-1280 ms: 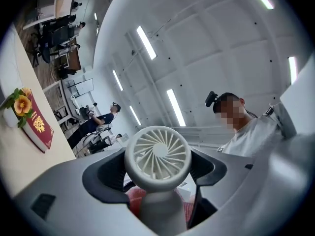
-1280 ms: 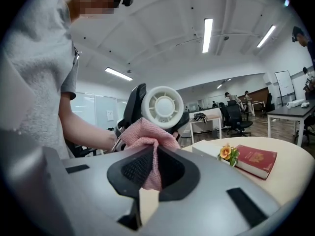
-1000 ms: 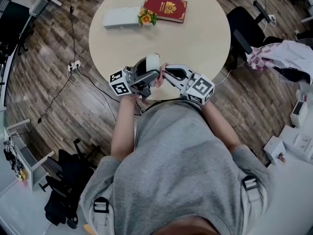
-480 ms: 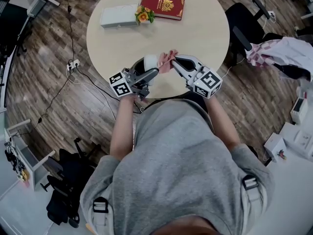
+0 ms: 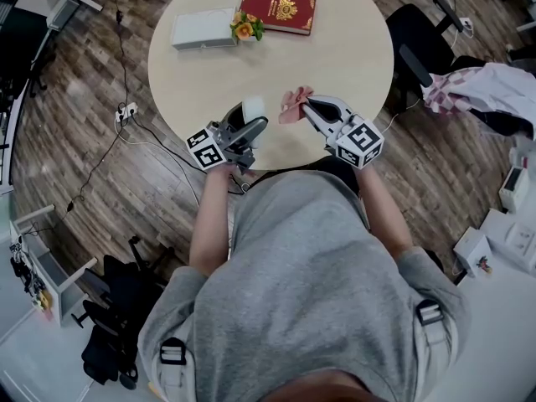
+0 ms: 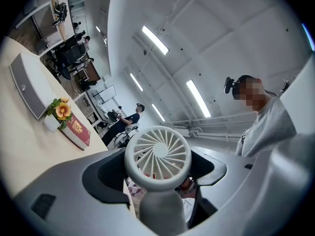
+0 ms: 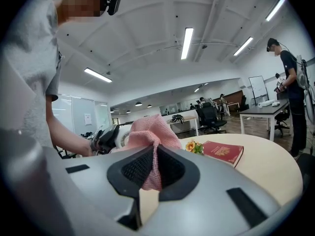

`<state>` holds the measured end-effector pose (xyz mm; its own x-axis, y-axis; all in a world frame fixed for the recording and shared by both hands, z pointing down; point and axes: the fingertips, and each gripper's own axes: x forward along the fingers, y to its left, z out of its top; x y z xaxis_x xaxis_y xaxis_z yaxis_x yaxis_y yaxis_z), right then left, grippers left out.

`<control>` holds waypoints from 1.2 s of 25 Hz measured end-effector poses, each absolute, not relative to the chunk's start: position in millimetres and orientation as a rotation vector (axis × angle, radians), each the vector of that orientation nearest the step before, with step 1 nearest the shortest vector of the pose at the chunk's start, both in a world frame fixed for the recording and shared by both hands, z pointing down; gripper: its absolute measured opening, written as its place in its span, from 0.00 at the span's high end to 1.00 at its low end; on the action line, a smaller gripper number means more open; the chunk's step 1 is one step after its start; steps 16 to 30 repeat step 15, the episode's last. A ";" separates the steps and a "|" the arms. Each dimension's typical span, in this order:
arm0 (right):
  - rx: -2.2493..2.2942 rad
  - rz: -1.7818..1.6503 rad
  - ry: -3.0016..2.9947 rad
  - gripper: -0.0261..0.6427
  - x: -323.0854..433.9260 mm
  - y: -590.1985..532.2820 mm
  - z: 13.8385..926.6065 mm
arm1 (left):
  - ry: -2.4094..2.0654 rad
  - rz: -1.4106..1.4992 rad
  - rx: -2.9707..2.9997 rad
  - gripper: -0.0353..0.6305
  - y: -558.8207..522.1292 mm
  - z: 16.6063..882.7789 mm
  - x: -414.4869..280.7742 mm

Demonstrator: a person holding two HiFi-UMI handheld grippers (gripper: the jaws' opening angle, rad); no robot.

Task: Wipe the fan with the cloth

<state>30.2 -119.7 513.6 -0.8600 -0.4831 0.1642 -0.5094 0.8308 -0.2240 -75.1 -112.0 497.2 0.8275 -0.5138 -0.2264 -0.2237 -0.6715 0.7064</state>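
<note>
1. The left tongs (image 5: pixel 252 129) clamp one white fan (image 6: pixel 157 154) over the tabletop's (image 5: pixel 343 53) near edge.
2. The right tongs (image 7: pixel 149 175) pinch one pink cloth (image 7: pixel 150 131) near the fan.
3. One book (image 5: pixel 279 11), one box (image 5: pixel 199 28) and one flower (image 5: pixel 244 28) lie beyond.

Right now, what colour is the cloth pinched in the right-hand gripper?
The cloth is pink, with a fine woven texture. It shows best in the right gripper view.

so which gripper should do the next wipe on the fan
Right. The right gripper is shut on the pink cloth, close beside the fan; the left gripper is shut on the fan's handle, so it can likely only steady it.
</note>
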 end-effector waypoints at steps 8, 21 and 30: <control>0.794 0.425 -2.884 0.92 33.8 -123.3 522.6 | -0.557 -0.508 2.309 0.38 -110.9 504.6 -76.1; 0.786 0.400 -2.878 0.92 36.9 -130.1 523.4 | -0.561 -0.485 2.307 0.38 -114.9 510.2 -75.6; 0.786 0.400 -2.878 0.92 36.9 -130.1 523.4 | -0.561 -0.485 2.307 0.38 -114.9 510.2 -75.6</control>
